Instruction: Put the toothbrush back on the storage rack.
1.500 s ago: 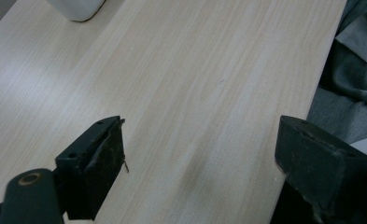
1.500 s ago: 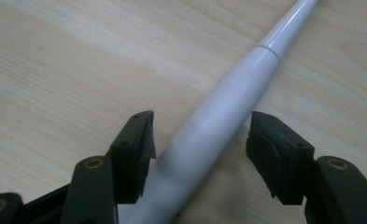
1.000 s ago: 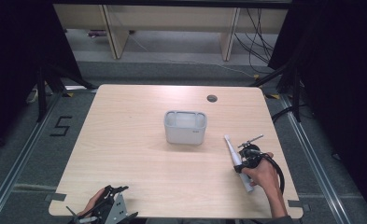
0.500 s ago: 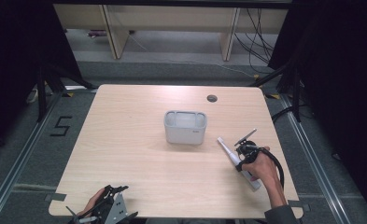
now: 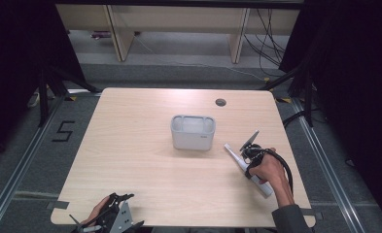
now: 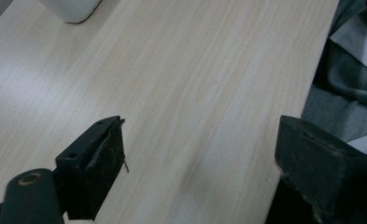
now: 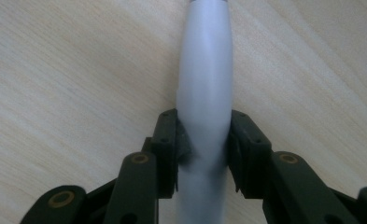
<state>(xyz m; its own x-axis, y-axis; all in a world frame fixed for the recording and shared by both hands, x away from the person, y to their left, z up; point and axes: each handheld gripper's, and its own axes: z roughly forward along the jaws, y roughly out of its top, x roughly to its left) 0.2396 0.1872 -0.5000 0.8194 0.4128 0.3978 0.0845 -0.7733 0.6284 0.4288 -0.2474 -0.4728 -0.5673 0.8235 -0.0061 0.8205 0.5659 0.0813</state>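
Observation:
A long white rounded stick lies slanted low over the wooden table, its far tip aimed at a white rectangular bin in the table's middle. My right gripper is shut on it. In the right gripper view the jaws of the right gripper clamp the white stick from both sides. My left gripper rests at the table's front left edge. In the left gripper view the left gripper stands open, wide apart over bare wood, and a corner of the bin shows at the top.
A round cable hole sits near the table's far edge, behind the bin. The person's grey clothing lies just past the front edge beside the left gripper. Dark floor and metal rails surround the table.
The right gripper has swung the white stick so its tip moved left, nearer the bin. The left gripper has stayed in place.

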